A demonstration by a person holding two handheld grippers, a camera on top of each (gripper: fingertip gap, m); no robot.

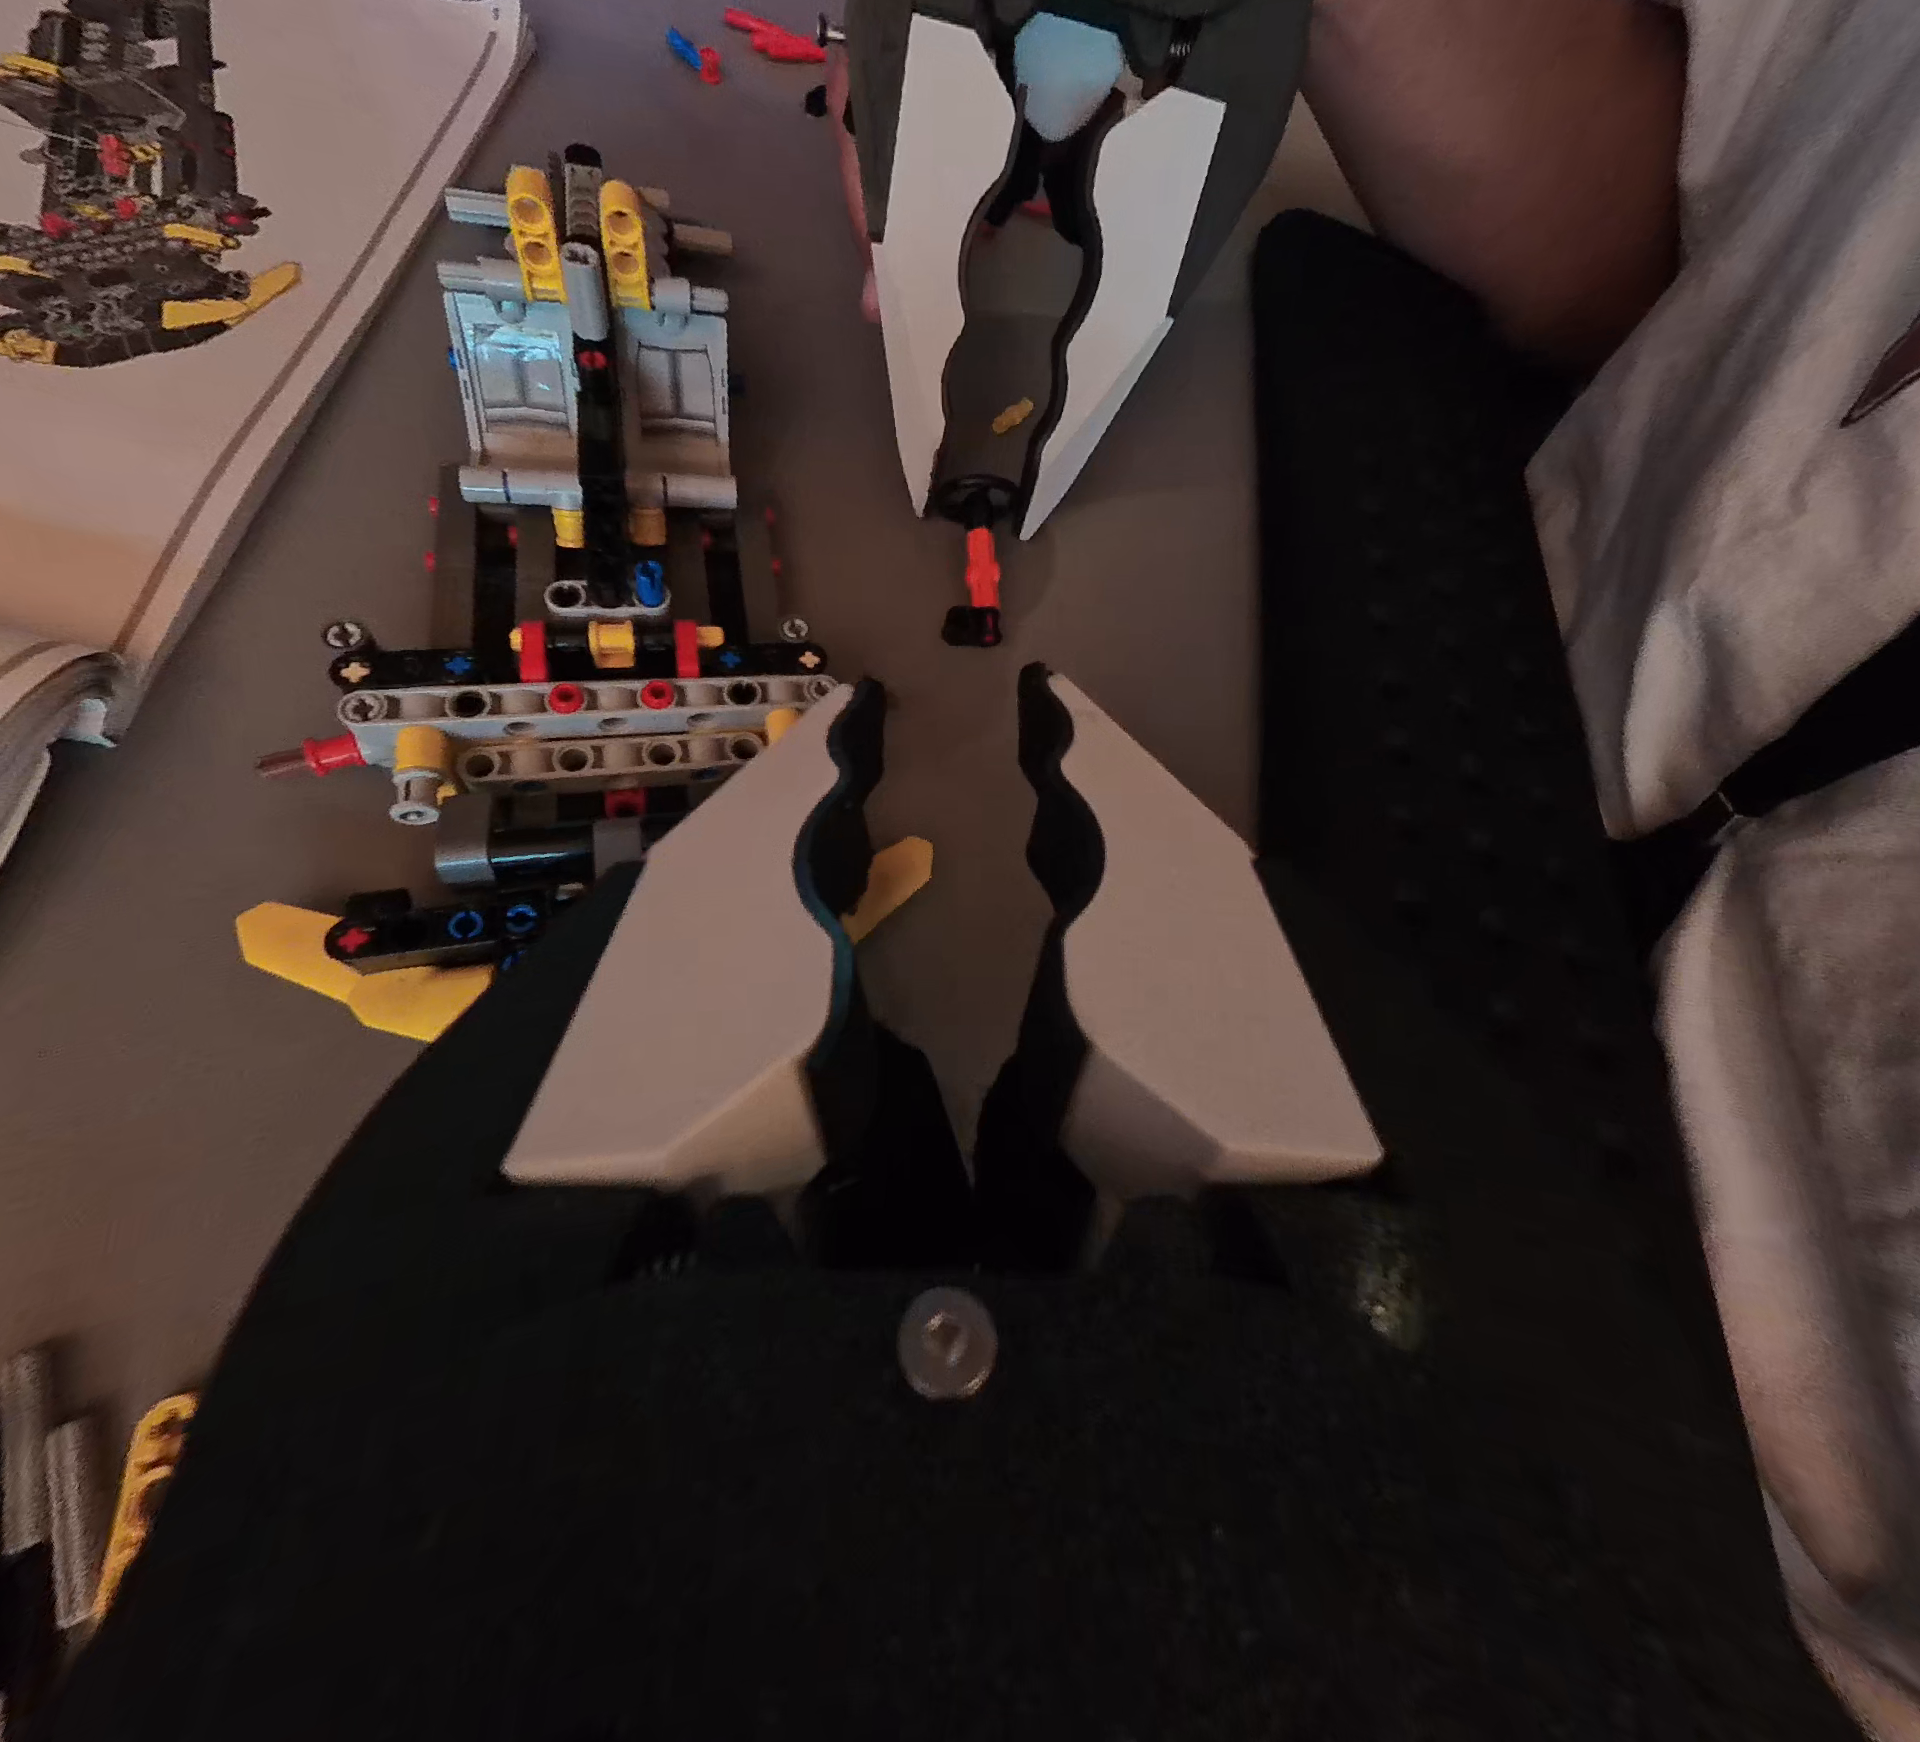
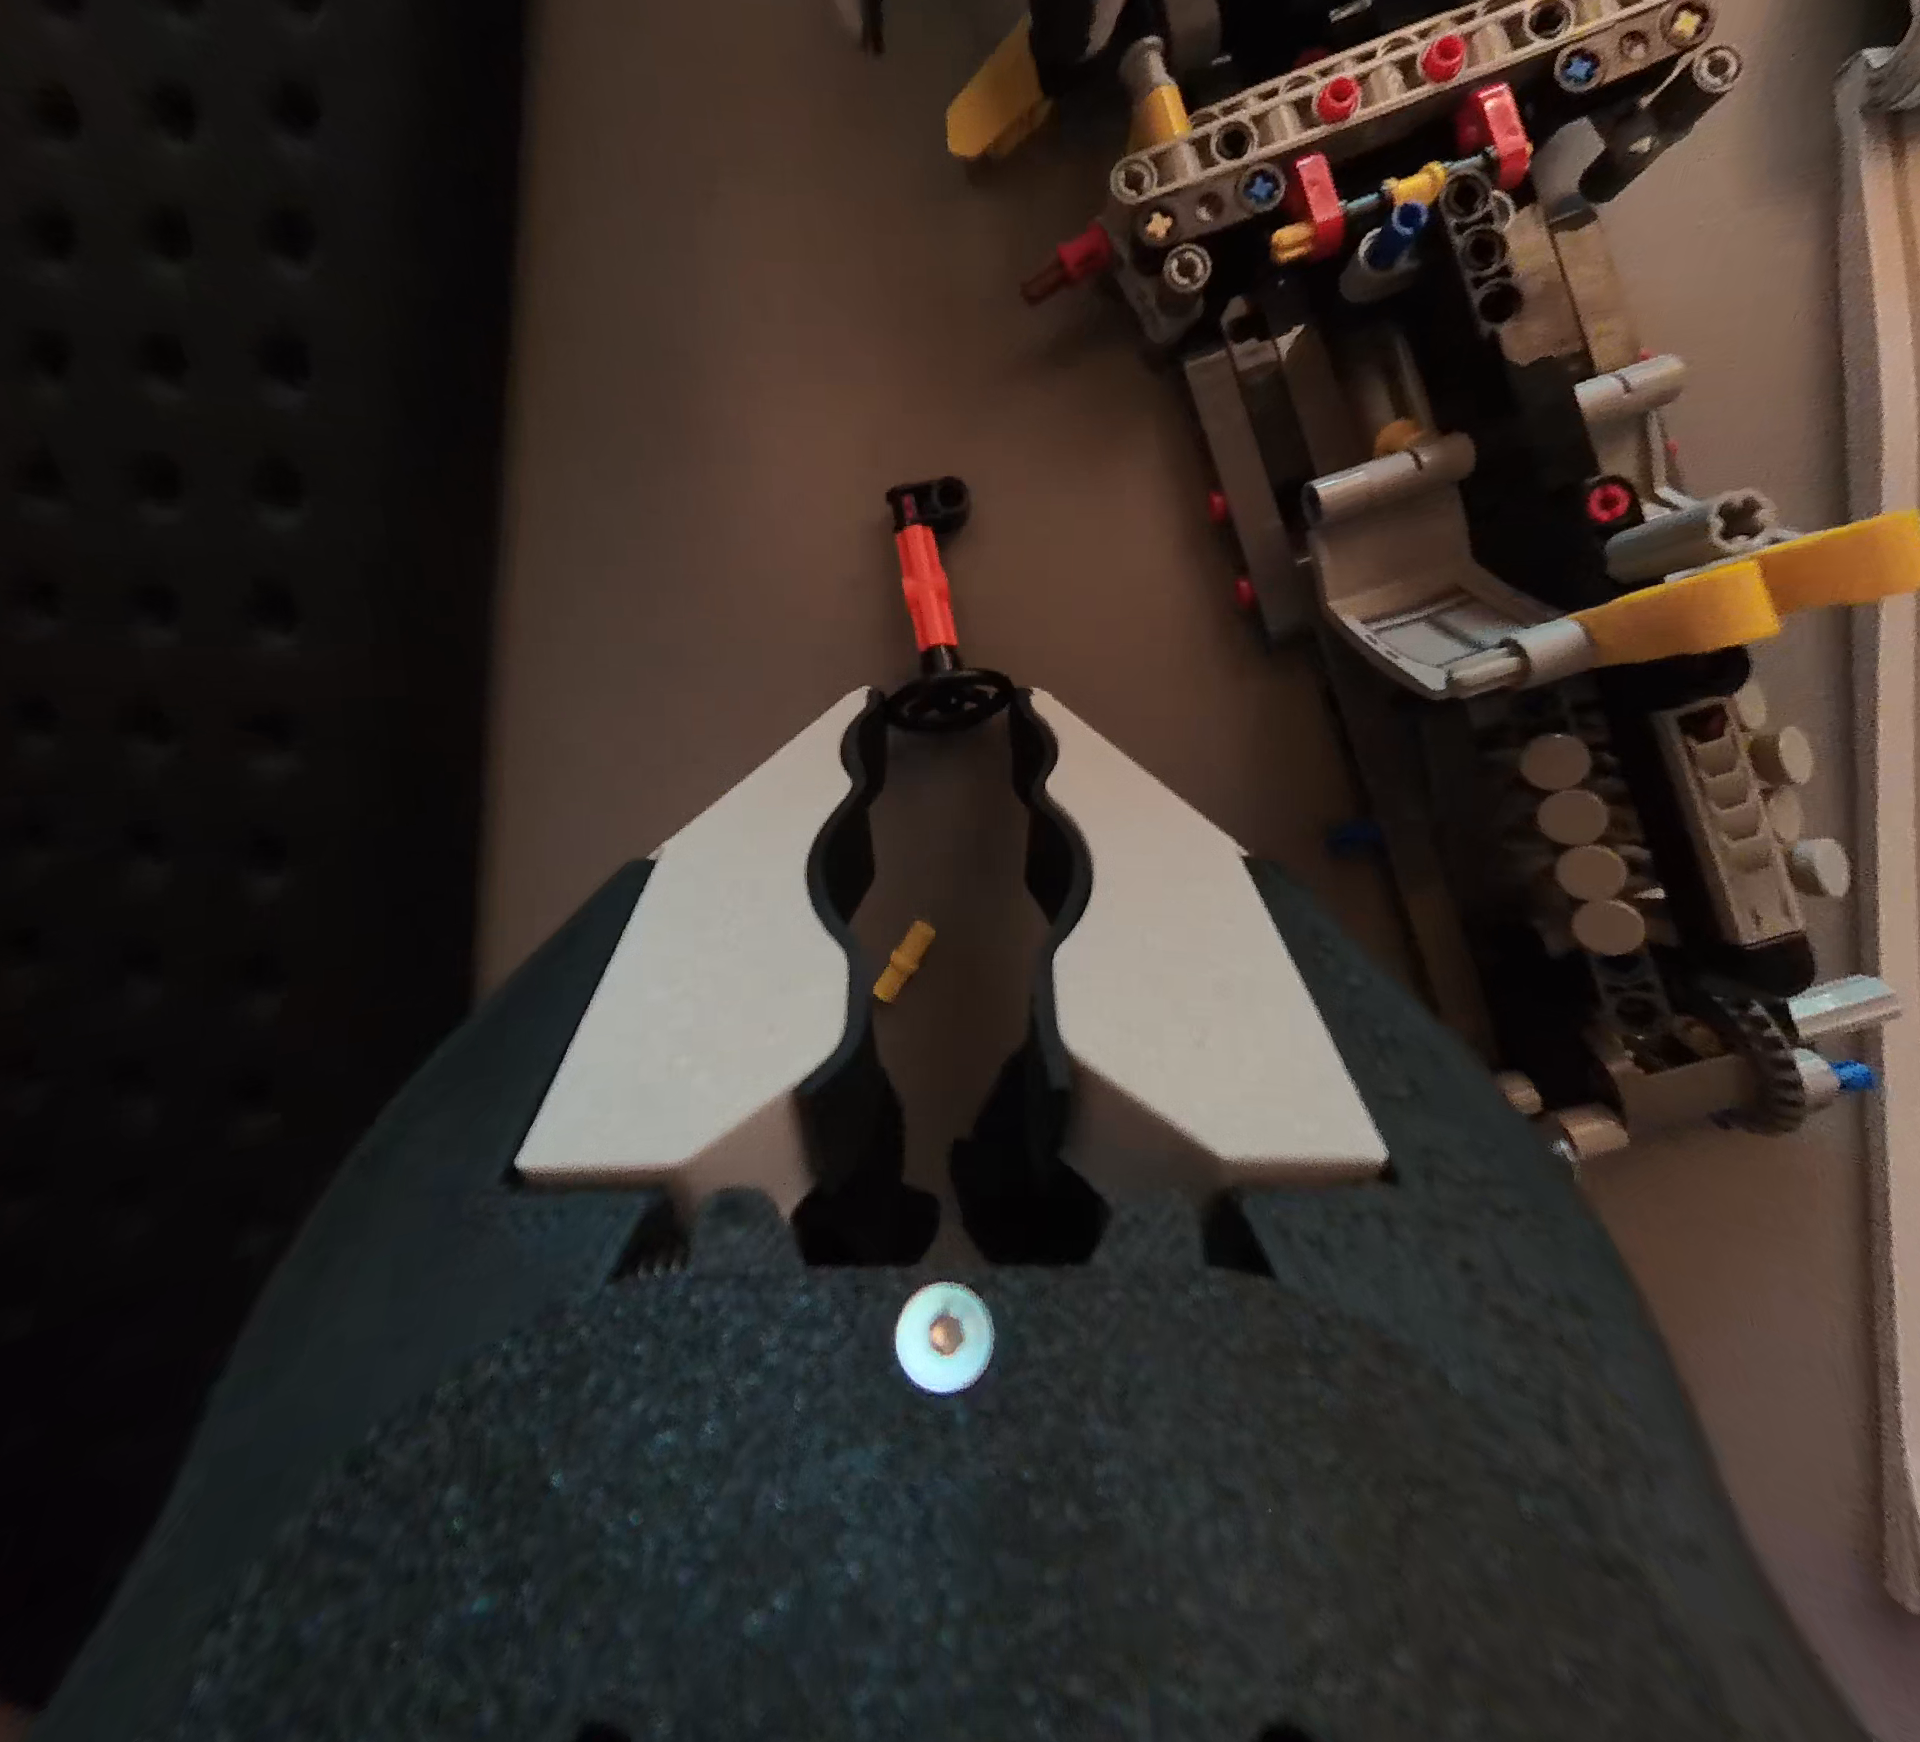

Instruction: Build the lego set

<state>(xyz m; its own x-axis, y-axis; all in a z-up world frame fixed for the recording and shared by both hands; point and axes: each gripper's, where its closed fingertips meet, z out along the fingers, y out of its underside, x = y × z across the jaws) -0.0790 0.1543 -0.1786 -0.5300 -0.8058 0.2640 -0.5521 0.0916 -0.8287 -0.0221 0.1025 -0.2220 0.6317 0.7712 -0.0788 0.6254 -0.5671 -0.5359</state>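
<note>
the right claw [image 2: 951, 697] pinches only the rim of a small black wheel [image 2: 951, 700] on a red-sleeved rod [image 2: 925, 586], so it could twist loose before reaching the model [image 2: 1455, 445], while the left claw [image 1: 951, 690] hangs spread and empty.

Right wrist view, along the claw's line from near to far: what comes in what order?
Yellow pin lying between the fingers → black wheel at the right claw tips → red axle piece → black connector.
</note>
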